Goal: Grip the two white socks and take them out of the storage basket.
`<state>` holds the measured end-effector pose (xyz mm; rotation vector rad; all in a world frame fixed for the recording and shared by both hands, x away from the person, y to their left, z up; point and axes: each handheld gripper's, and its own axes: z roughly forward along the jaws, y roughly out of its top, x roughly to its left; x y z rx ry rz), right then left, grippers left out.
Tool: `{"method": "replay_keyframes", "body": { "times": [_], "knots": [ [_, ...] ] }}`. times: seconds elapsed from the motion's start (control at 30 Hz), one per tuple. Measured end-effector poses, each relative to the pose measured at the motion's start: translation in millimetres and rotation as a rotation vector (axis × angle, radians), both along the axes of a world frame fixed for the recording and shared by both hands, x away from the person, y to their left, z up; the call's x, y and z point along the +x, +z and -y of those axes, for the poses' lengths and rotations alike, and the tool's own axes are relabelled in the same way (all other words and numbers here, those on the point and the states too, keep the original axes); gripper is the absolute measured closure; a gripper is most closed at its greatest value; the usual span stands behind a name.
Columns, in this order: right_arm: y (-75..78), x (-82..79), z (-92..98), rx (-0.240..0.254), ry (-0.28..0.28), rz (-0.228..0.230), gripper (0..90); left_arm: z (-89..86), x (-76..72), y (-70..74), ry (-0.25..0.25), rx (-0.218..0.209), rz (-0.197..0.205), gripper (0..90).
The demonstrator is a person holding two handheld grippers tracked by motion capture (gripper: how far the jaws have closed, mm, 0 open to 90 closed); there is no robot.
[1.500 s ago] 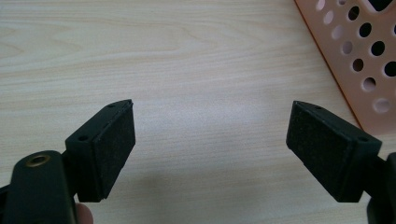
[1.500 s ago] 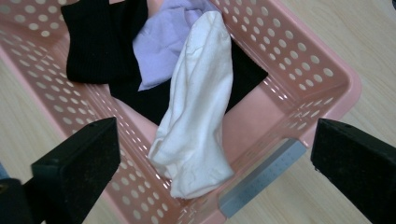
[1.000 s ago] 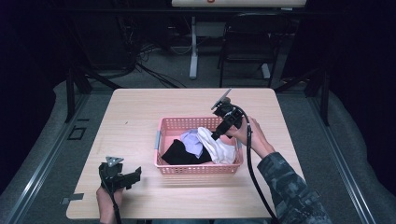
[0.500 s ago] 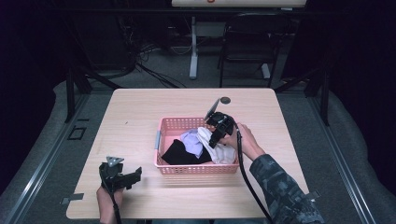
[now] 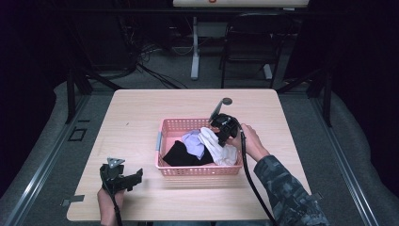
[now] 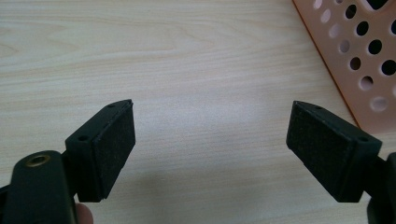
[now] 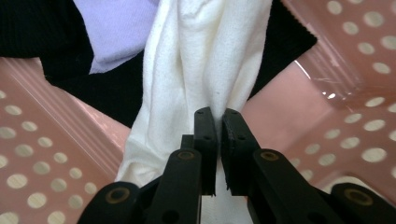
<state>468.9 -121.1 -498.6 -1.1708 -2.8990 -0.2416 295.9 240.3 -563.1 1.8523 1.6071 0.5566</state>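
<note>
At frame centre, a pink basket [image 5: 162, 141] on the wooden table [image 5: 141, 108] holds black, lilac and white cloths. The right gripper [image 5: 221, 134] reaches into it; the left gripper [image 5: 134, 176] rests lower left.

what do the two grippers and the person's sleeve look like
Both are black. The left gripper has two flat, rough-faced pads, a brass rivet and a grey three-cornered plate on top. The right gripper shows brass rivets and trails a black cable. The sleeve is dark camouflage.
</note>
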Motion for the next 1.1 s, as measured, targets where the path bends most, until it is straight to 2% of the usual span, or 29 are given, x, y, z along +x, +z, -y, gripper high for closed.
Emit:
{"method": "replay_keyframes", "body": {
  "times": [0.27, 0.37, 0.73, 1.1],
  "knots": [
    [28.7, -2.3, 7.4, 0.030, 0.004, 0.032, 86.7, 0.2, 0.2, -0.1, 0.000, -0.001, -0.001, 15.6],
    [38.3, -3.6, 9.5, 0.062, -0.007, 0.053, 86.7, 0.3, 0.2, -0.2, 0.001, -0.003, 0.000, 15.6],
    [63.6, -5.5, 9.4, 0.079, 0.003, 0.083, 86.8, -0.1, 0.0, 0.1, 0.001, -0.003, 0.000, 15.6],
    [93.0, -12.1, 11.5, 0.110, 0.008, 0.131, 87.0, -0.4, -0.4, 0.7, 0.001, -0.005, -0.001, 15.6]
  ]
}}
